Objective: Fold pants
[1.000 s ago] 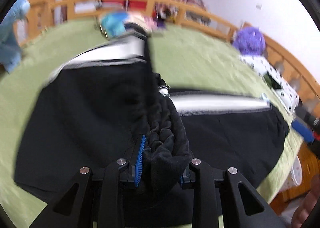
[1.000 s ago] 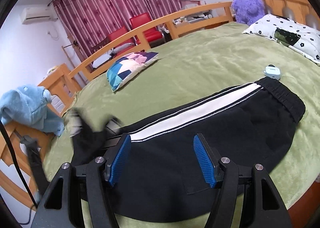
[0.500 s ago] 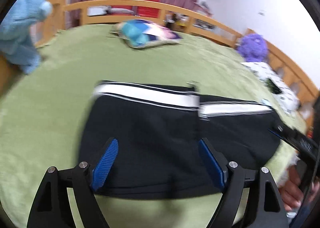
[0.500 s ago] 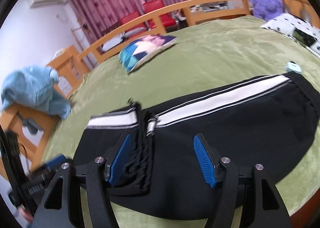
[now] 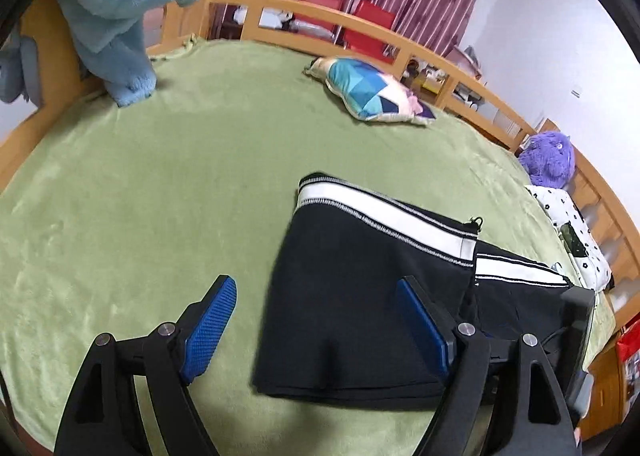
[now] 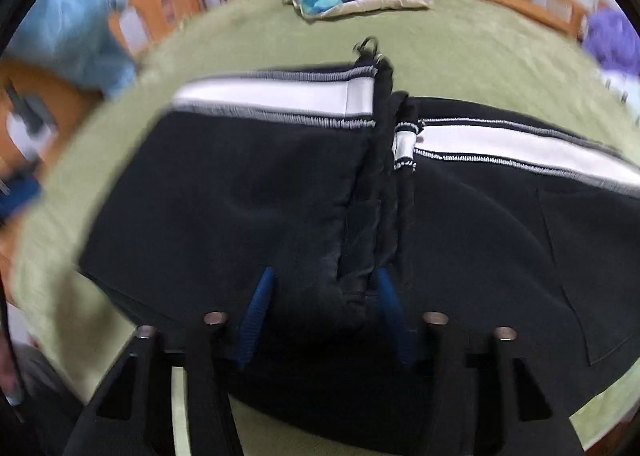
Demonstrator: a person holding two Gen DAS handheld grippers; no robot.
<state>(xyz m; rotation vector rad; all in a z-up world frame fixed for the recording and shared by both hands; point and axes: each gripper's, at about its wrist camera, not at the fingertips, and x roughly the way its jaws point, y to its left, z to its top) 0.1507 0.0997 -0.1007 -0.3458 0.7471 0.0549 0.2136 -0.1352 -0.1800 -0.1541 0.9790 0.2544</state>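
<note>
Black pants [image 5: 360, 288] with a white side stripe lie folded once on the green bed cover, the leg end laid back over the upper part. My left gripper [image 5: 316, 332] is open and empty, hovering over the left edge of the fold. In the right wrist view the pants [image 6: 248, 183] fill the frame. My right gripper [image 6: 324, 320] has its blue pads closing around the bunched black cuff [image 6: 352, 280] at the near edge; the fabric sits between the pads.
A patchwork pillow [image 5: 376, 95] lies at the far side of the green bed [image 5: 160, 183]. A blue plush [image 5: 120, 3] hangs at the left rail, a purple plush [image 5: 550, 159] and a spotted pillow [image 5: 576, 223] at the right. A wooden rail rings the bed.
My left gripper let go of the leg end, opened and pulled back to the left. My right gripper moved in low and closed onto the cuff at the near edge of the fold.
</note>
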